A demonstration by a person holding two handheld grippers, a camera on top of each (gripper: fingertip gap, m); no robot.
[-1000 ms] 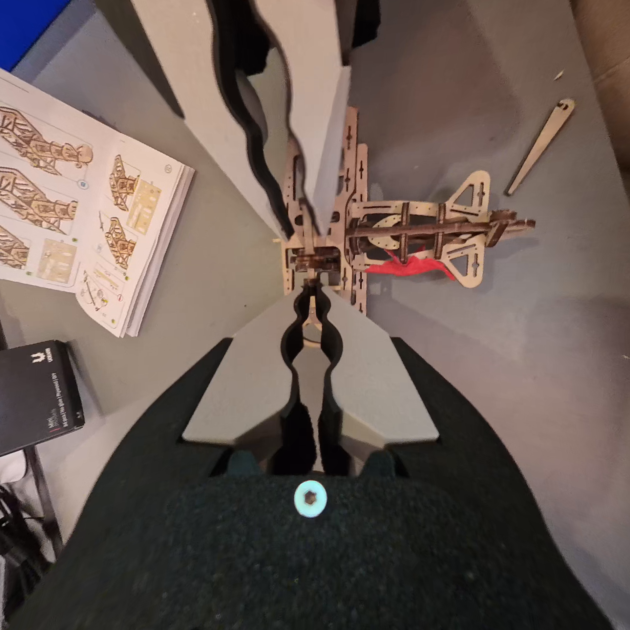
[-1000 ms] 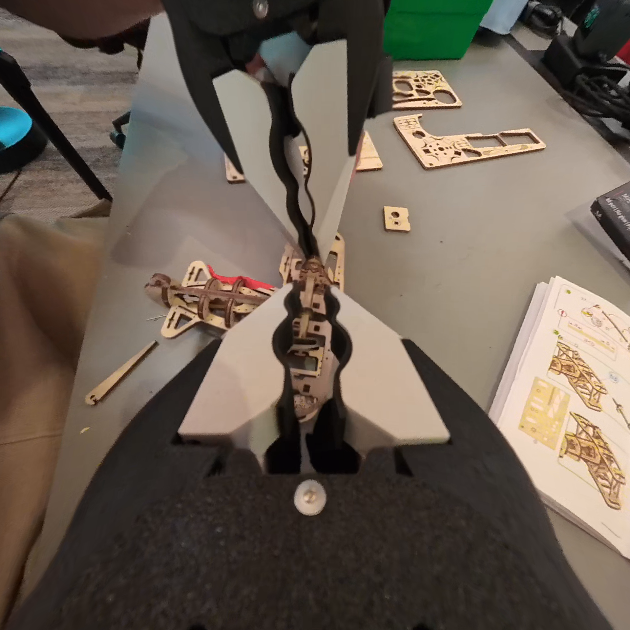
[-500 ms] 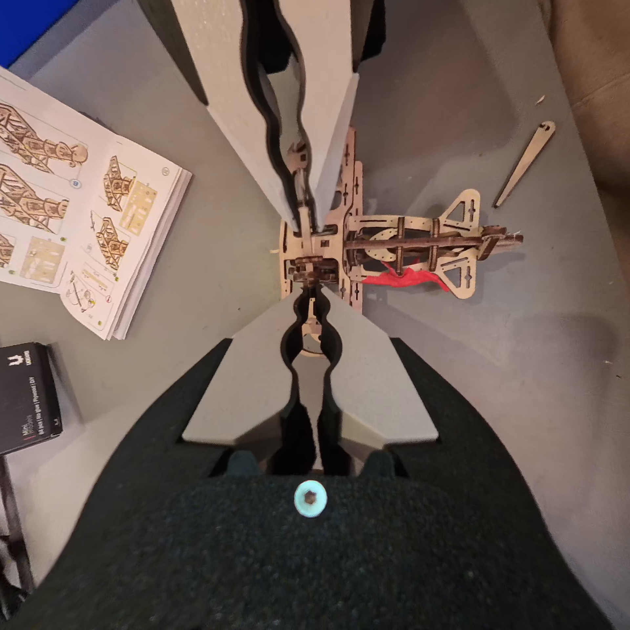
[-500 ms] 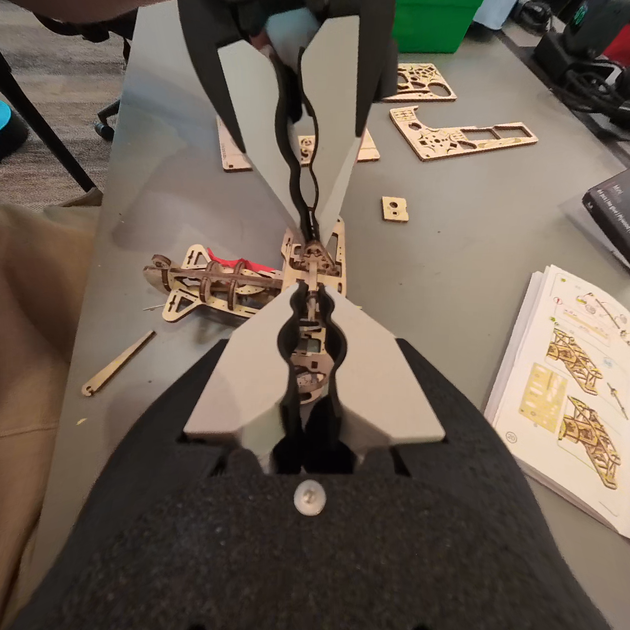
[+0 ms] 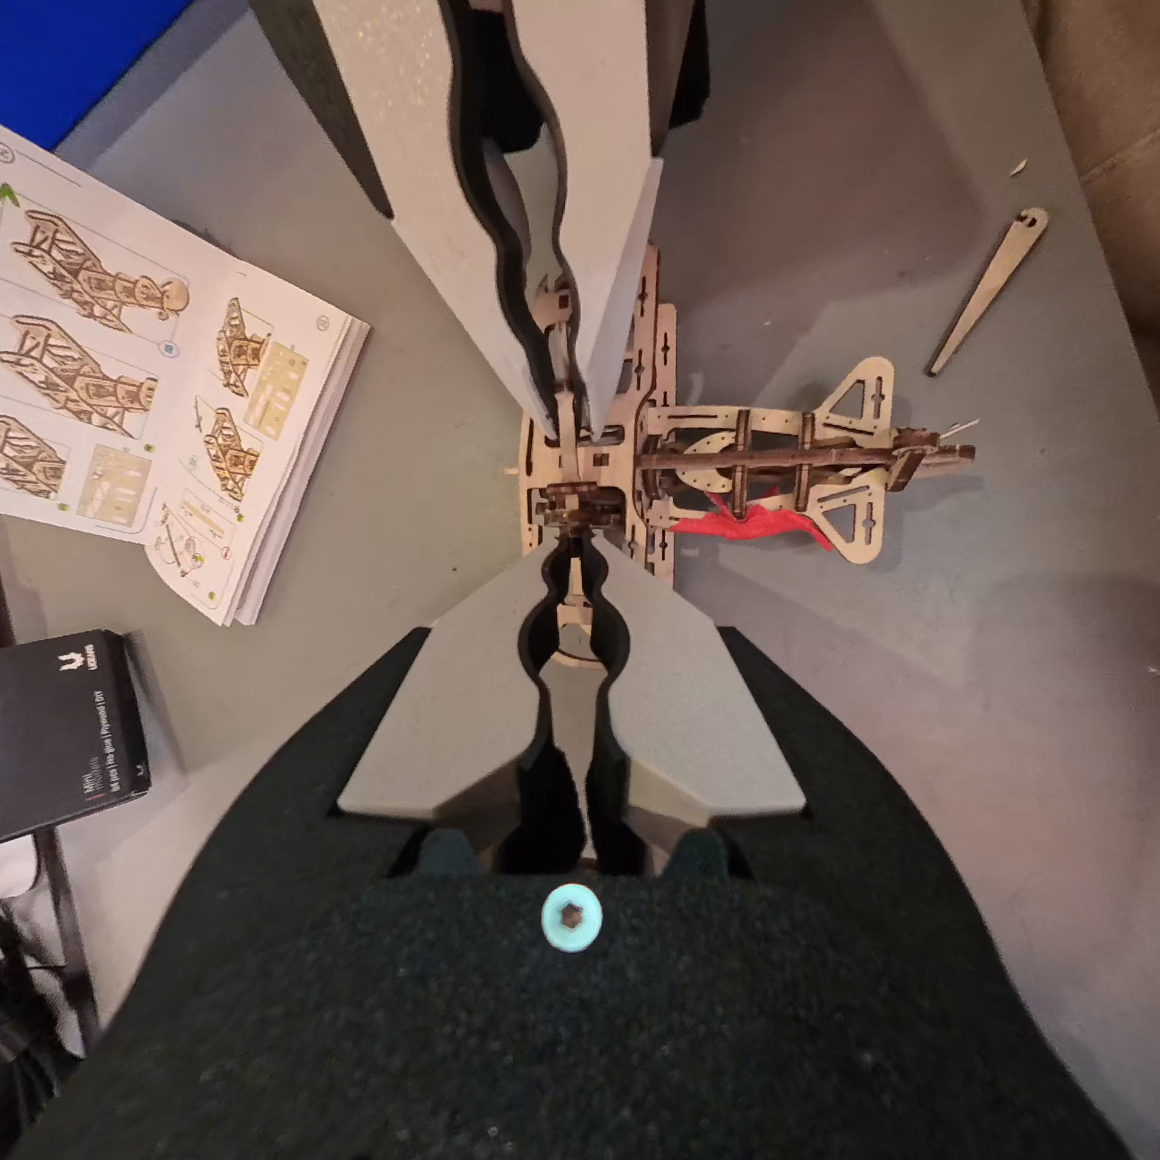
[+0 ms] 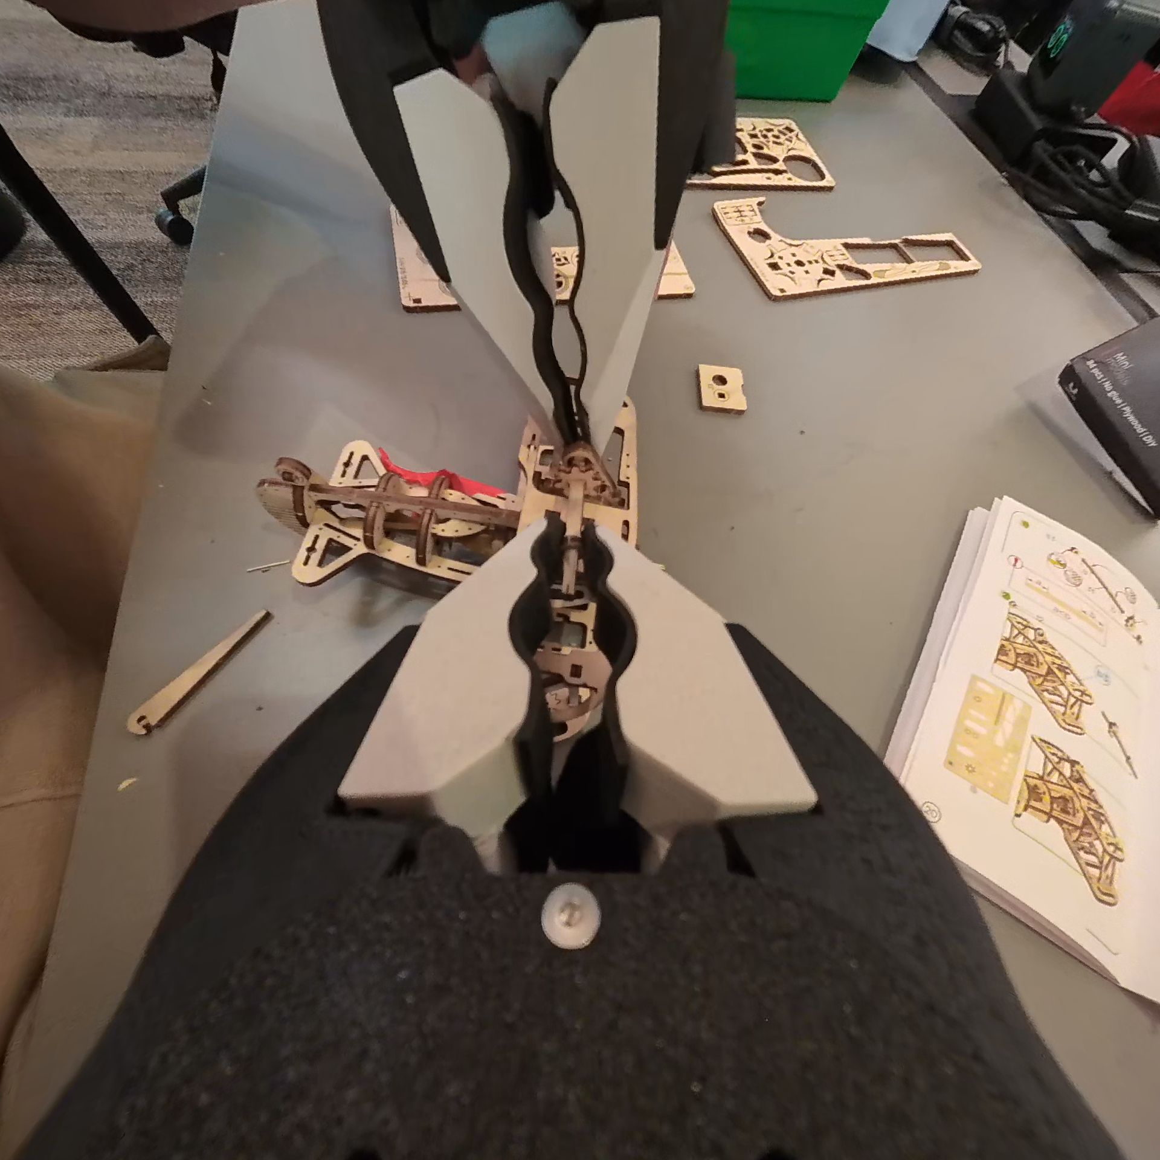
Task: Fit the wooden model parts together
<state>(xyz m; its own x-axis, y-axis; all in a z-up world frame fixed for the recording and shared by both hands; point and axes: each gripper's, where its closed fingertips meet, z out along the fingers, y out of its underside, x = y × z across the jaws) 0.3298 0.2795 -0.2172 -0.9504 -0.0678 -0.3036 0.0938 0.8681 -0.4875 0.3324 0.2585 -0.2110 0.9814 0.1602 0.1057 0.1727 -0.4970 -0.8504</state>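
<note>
The wooden plane model (image 5: 784, 464) lies on the grey table, tail to the right, with a red scrap (image 5: 753, 524) under it. My left gripper (image 5: 574, 540) is shut on the model's dark front block (image 5: 574, 502). My right gripper (image 5: 568, 420) comes in from the top, opposite it. In the right wrist view my right gripper (image 6: 568, 527) is shut on a flat wooden part (image 6: 568, 659) that meets the model's nose (image 6: 577, 467). The left gripper (image 6: 574, 433) pinches the nose from above. The model's body (image 6: 389, 521) lies to the left.
An open instruction booklet (image 5: 157, 389) (image 6: 1036, 722) and a black box (image 5: 63, 728) (image 6: 1117, 402) lie to one side. A wooden stick (image 5: 985, 295) (image 6: 194, 675) lies near the table edge. Cut-out wooden sheets (image 6: 847, 257), a small square piece (image 6: 722, 389) and a green bin (image 6: 803, 44) lie farther back. Left and right tips are no more than a few centimetres apart.
The right gripper has shifted a little over the model, so its wings show more in the right wrist view. Both grippers stay shut, tip to tip at the nose.
</note>
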